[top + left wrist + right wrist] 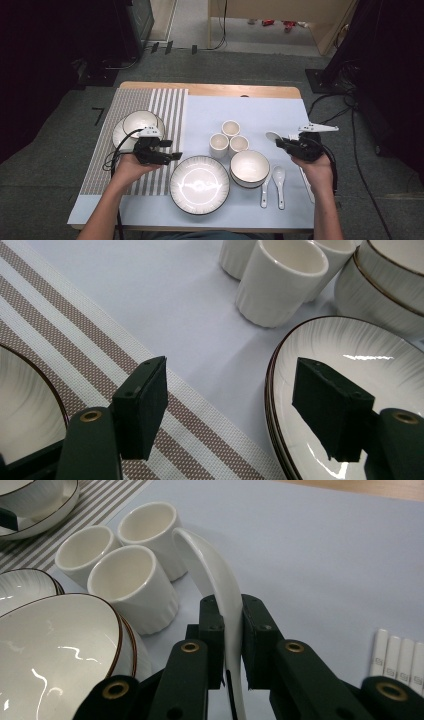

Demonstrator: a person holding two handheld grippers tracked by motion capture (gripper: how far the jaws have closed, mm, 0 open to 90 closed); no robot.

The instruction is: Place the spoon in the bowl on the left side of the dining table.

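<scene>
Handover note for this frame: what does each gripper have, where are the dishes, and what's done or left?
Right gripper: shut on a white spoon, held above the blue mat near the three cups.
Left gripper: open, empty, between the striped mat and the big plate.
Done: one bowl on a plate on the striped mat.
Left: held spoon to place; stacked bowls and two spoons untouched.

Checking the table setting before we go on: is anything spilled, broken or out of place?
Nothing spilled or broken. The one oddity: a white spoon is pinched in the right gripper, above the cloth beside the three cups, while two spoons lie flat by the bowl.
</scene>
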